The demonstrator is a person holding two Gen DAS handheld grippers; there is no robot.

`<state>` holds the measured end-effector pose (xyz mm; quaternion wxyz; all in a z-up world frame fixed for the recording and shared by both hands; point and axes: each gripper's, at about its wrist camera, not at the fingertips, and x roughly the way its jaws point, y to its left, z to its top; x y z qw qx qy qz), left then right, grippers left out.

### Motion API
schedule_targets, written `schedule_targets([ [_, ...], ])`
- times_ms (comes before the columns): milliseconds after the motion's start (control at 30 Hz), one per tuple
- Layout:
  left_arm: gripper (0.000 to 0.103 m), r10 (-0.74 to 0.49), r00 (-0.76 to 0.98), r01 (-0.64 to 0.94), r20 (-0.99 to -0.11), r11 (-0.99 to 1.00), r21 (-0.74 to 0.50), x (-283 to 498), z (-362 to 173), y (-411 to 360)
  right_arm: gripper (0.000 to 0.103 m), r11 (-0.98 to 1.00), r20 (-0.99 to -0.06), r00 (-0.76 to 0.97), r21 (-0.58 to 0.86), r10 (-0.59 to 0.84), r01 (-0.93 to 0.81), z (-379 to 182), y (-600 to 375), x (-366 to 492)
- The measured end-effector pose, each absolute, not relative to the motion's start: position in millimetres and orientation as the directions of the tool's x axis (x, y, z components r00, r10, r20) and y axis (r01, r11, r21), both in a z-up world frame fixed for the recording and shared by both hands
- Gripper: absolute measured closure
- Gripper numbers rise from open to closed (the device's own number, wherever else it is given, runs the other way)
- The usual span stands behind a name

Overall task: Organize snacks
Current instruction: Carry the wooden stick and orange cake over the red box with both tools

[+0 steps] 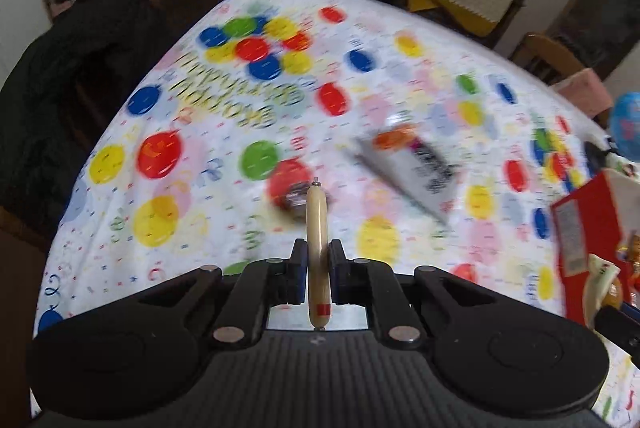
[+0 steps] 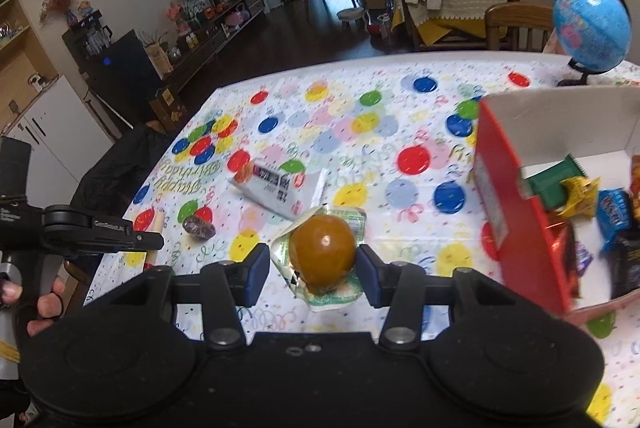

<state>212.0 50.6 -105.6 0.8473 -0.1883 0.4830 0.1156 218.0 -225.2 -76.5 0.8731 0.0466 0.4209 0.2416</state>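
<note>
Blurrily, left tongs [image 1: 317, 260] clamp sausage stick [image 1: 317, 228], right tongs [image 2: 312, 264] grip egg packet [image 2: 322, 252].

Tablecloth [image 1: 360, 28] motion-blurred, white packet's [image 1: 416, 164] print unreadable, red box [image 2: 516, 212] cut off at right edge

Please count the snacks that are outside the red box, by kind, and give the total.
Sausage stick, in the left tongs: 1
Brown egg in a wrapper, between the right tongs: 1
White packet on the table: 1
Small dark candy on the table: 1
Total: 4
</note>
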Motion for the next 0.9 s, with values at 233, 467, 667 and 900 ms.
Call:
schedule_targets([
  [233,0.092,-0.035,0.576,-0.254,-0.816,0.942,-0.220,225,-69,-7,0.057,0.893,-0.674,0.591,0.275,0.443,-0.357,-55,-270,218],
  [467,0.092,-0.095,0.603,-0.130,-0.792,0.968,-0.216,249,-49,-76,0.057,0.923,-0.652,0.653,0.254,0.385,-0.290,-45,-329,224],
  [667,0.092,-0.145,0.602,-0.018,-0.785,0.981,-0.195,274,-39,-141,0.057,0.944,-0.637,0.697,0.243,0.329,-0.223,-43,-377,230],
  [900,0.092,-0.182,0.586,0.059,-0.790,0.982,-0.182,303,-42,-200,0.057,0.964,-0.637,0.726,0.215,0.261,-0.157,-47,-427,239],
])
